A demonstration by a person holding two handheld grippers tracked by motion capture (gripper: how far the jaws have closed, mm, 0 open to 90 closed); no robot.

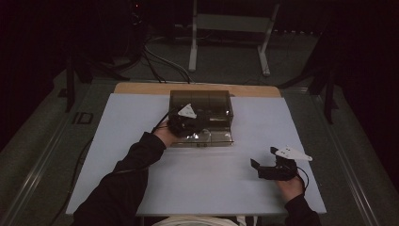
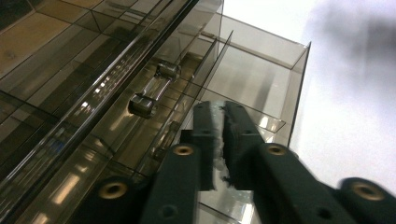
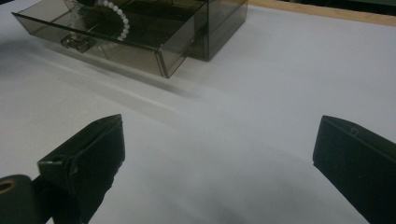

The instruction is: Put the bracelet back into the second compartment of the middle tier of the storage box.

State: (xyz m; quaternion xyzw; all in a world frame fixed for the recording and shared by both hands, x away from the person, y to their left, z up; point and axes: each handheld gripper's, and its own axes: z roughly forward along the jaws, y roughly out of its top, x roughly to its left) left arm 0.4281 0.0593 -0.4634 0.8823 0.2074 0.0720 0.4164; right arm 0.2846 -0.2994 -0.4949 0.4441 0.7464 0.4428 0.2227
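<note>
High view: one smoked-plastic drawer box (image 1: 201, 104) sits at 12 o'clock on the white table (image 1: 141, 141), its drawer (image 1: 211, 137) pulled out toward the person. The left gripper (image 1: 188, 123) hangs over the drawer. The right gripper (image 1: 264, 162) rests at 4 o'clock, well apart.

Left gripper view: jaws nearly closed, a thin gap between the pads; whether anything is pinched cannot be told. One metal handle (image 2: 154, 91) lies at 10 o'clock.

Right gripper view: jaws wide apart, empty. One white bead bracelet (image 3: 117, 18) lies in the drawer at 11 o'clock. No legible writing.
</note>
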